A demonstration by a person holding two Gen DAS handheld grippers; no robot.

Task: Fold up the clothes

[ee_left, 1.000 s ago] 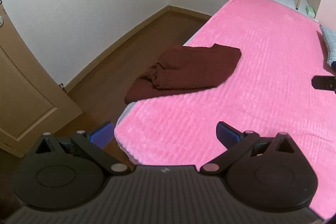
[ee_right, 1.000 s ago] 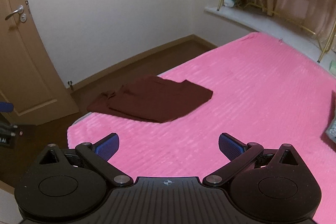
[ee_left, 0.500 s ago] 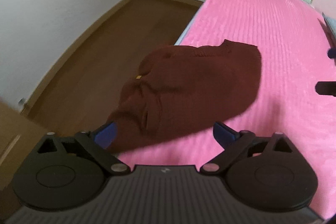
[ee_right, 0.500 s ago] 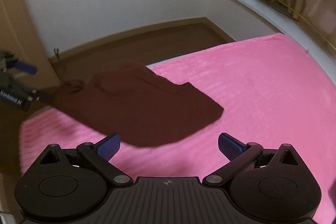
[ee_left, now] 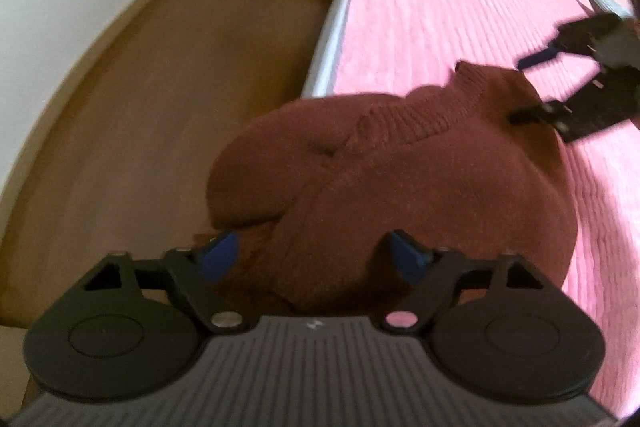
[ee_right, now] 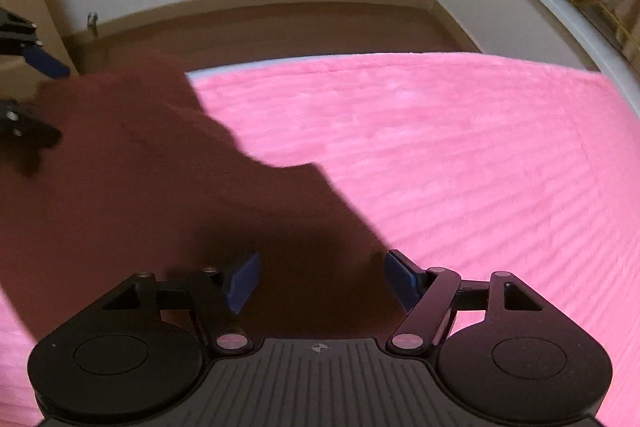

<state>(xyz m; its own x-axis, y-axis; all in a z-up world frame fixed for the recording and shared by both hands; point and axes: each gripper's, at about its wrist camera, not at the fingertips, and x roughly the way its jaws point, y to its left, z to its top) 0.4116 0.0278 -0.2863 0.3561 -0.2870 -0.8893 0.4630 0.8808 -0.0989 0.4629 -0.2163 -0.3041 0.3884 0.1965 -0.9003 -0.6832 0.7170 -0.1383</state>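
A dark red sweater (ee_left: 420,183) is lying on a bright pink stripy blanket (ee_right: 460,147). The floor (ee_left: 168,75) is looking brown.

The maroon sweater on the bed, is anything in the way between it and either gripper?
Nothing visible. The maroon sweater lies bare on the pink bed cover; the left gripper and right gripper, jaws just narrowing, are open right over it.
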